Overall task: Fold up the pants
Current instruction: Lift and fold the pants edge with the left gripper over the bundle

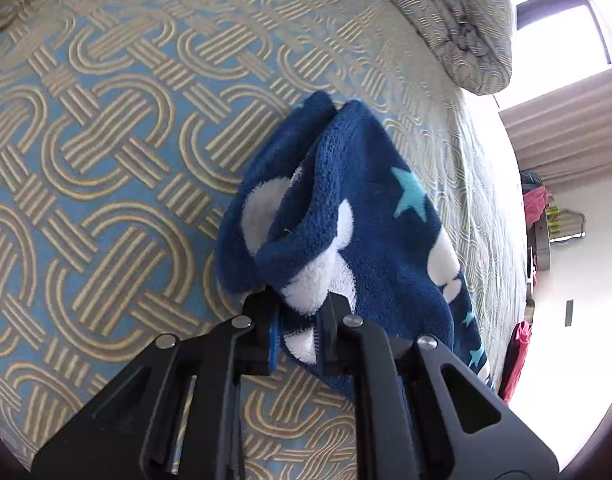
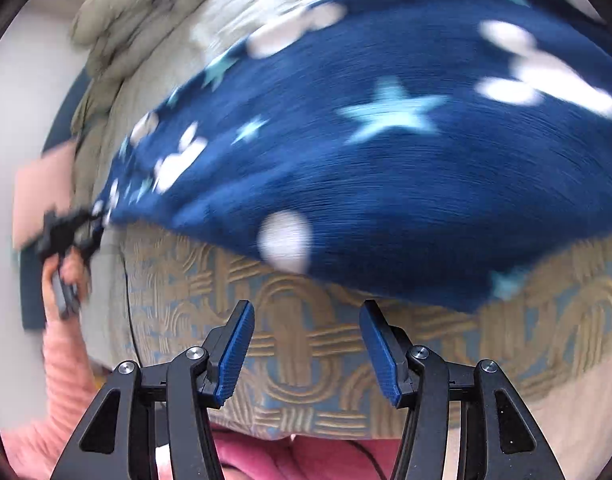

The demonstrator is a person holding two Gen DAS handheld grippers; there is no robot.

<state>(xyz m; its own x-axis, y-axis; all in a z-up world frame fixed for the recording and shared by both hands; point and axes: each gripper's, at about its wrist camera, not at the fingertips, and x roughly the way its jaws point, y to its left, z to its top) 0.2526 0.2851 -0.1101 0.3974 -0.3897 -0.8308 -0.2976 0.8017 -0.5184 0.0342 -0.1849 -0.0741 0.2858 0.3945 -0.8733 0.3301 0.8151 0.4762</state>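
Two black grippers show: the left gripper (image 1: 296,322) is clenched on a bunched edge of the dark-blue fleece pants with white shapes and pale stars (image 1: 358,216), while the right gripper (image 2: 306,350) stands released, empty, just below the one pair draped over the blue-and-tan patterned bedspread (image 1: 106,128).

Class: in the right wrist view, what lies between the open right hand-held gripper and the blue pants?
Only bare patterned bedspread separates the right hand-held gripper from the pants, as the right wrist view shows.
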